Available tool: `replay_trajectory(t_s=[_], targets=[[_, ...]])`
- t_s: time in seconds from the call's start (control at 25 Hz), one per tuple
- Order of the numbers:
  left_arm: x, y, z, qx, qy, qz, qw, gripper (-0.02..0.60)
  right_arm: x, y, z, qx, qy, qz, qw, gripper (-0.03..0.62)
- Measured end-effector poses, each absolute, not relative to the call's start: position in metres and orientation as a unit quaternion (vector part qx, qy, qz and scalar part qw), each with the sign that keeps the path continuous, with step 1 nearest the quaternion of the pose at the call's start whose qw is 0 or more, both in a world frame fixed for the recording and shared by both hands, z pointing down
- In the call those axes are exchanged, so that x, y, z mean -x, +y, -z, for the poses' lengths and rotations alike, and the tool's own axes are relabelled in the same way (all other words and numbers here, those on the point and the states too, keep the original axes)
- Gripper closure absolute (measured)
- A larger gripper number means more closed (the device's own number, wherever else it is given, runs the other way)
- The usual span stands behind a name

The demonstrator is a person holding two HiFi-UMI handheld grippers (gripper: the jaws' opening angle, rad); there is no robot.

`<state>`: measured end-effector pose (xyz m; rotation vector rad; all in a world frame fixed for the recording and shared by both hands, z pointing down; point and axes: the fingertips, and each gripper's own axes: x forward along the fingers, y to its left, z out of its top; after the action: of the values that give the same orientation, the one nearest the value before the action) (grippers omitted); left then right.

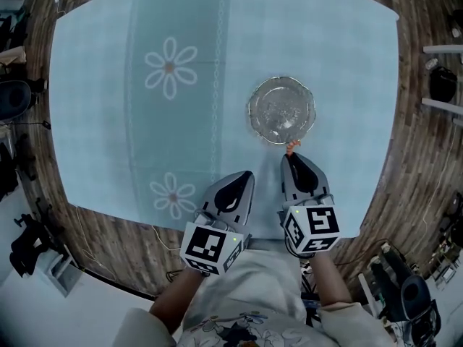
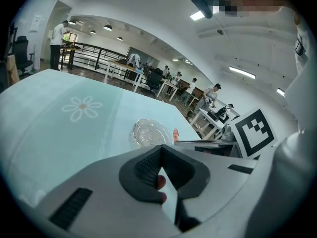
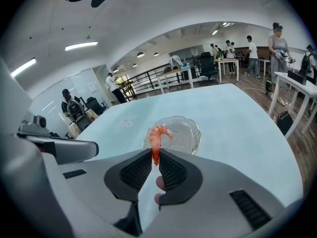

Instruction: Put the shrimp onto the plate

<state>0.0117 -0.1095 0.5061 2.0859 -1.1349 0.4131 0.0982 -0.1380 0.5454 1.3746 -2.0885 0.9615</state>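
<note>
The right gripper (image 3: 155, 158) pinches the shrimp (image 3: 157, 135) by its tail, just before the near rim of the glass plate (image 3: 190, 131) (the left gripper (image 2: 161, 150) is closed, empty).

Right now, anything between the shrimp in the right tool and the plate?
Nothing visible. The right tool grips the shrimp just short of the plate, and only bare tablecloth lies between them. The left tool sits off to the side, shut and empty.
</note>
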Motion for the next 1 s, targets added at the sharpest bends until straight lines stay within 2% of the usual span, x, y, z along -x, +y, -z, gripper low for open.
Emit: replay_trajectory(t_s=[0.76,1.0], targets=[[0.003,-0.12,-0.547,-0.796,-0.44,-0.178,0.376,0.574,-0.101,-0.132,-0.606,-0.503,-0.702,-0.406,0.301,0.531],[0.001,-0.118,-0.554,-0.793,-0.437,-0.179,0.384,0.574,-0.105,-0.136,-0.611,-0.511,-0.694,-0.406,0.304,0.53]])
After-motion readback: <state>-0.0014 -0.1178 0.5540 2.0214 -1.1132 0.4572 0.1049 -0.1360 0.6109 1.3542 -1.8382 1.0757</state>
